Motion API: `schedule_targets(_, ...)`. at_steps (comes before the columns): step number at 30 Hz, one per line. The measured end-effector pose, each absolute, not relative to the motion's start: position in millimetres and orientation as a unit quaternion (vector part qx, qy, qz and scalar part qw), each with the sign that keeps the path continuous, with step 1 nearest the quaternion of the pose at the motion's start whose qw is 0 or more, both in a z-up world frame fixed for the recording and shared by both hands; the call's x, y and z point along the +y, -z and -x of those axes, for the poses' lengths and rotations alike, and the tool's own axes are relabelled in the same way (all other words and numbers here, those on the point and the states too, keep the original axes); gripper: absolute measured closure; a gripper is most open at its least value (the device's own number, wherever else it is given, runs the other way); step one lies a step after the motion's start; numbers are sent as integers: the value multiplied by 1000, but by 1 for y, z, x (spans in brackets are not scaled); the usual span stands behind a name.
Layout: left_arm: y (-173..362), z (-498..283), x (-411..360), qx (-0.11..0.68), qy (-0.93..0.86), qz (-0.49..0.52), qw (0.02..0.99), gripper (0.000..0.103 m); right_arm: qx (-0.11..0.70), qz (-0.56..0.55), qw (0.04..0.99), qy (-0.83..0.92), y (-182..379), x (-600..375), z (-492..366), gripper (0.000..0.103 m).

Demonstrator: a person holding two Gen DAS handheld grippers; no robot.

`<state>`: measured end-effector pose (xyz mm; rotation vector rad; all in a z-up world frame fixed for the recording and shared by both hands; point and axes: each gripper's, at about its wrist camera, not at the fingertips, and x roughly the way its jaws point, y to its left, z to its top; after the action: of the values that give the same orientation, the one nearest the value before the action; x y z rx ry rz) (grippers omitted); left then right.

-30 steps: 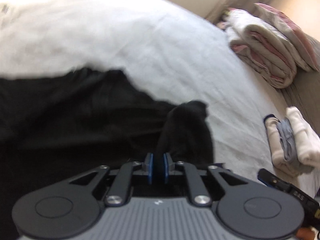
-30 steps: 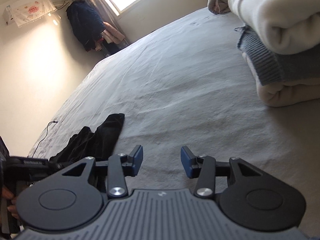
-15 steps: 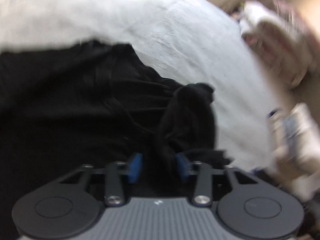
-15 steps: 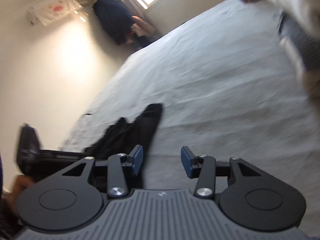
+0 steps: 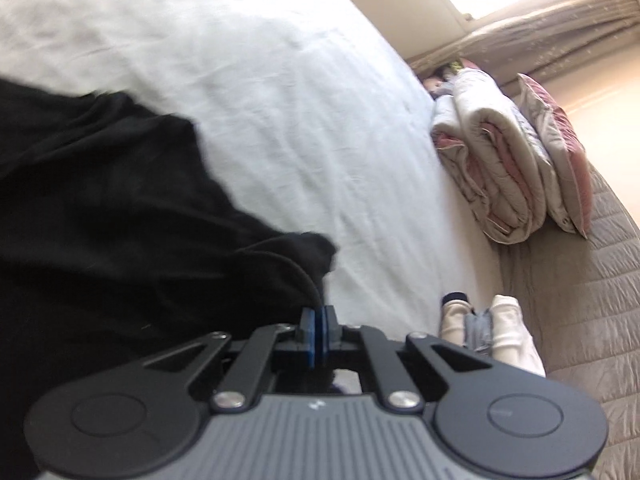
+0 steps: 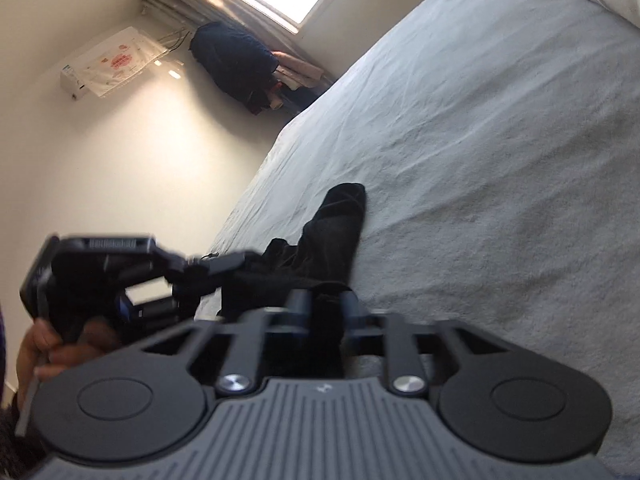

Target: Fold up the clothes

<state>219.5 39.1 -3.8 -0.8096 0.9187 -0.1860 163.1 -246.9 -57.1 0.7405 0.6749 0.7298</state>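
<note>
Black garment [image 5: 112, 216], plain. Bed sheet [image 5: 280, 100] white. Folded quilt [image 5: 492, 168] at bed's far edge cream with pink lining; pillow [image 5: 560, 152] pink-cream. Bedspread [image 5: 580, 300] beige, quilted grid. Gripper pads [image 5: 308, 334] blue.

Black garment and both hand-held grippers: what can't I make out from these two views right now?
- Black garment: its type and full outline; the left view's edge cuts it off, and folds are lost in the dark cloth.
- Left hand-held gripper: its pads meet, but any pinched cloth is too thin to show.
- Right hand-held gripper: its pads are blurred against the dark cloth.
- Folded pile: partly hidden behind the left gripper's body.
</note>
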Motion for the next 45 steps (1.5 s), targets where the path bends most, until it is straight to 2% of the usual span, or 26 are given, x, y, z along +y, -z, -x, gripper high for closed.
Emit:
schedule_targets(8,-19,-266,-20,431,144,344,822,100,252,-330,860,-297,23,-288,-153,97)
schedule_targets(15,-7,-300,-76,452,179,330,809,100,234,-279,911,-196,9,-318,-150,97)
schedule_targets(30,61,-334,-136,476,207,313,795,99,275,-241,928,-74,51,-327,-173,97)
schedule_targets(31,63,-334,-133,471,216,328,790,97,276,-241,927,-75,51,-325,-174,97)
schedule_targets(33,62,-334,-125,459,234,361,777,74,279,-239,927,-81,50,-324,-174,96)
schedule_targets(34,60,-333,-120,450,237,372,776,71,279,-240,926,-85,50,-324,-174,96)
schedule_targets(40,35,-304,-77,405,211,383,803,60,269,-235,928,-103,42,-323,-174,92)
schedule_targets(45,27,-263,-35,380,141,330,853,58,262,-208,932,-142,35,-310,-175,92)
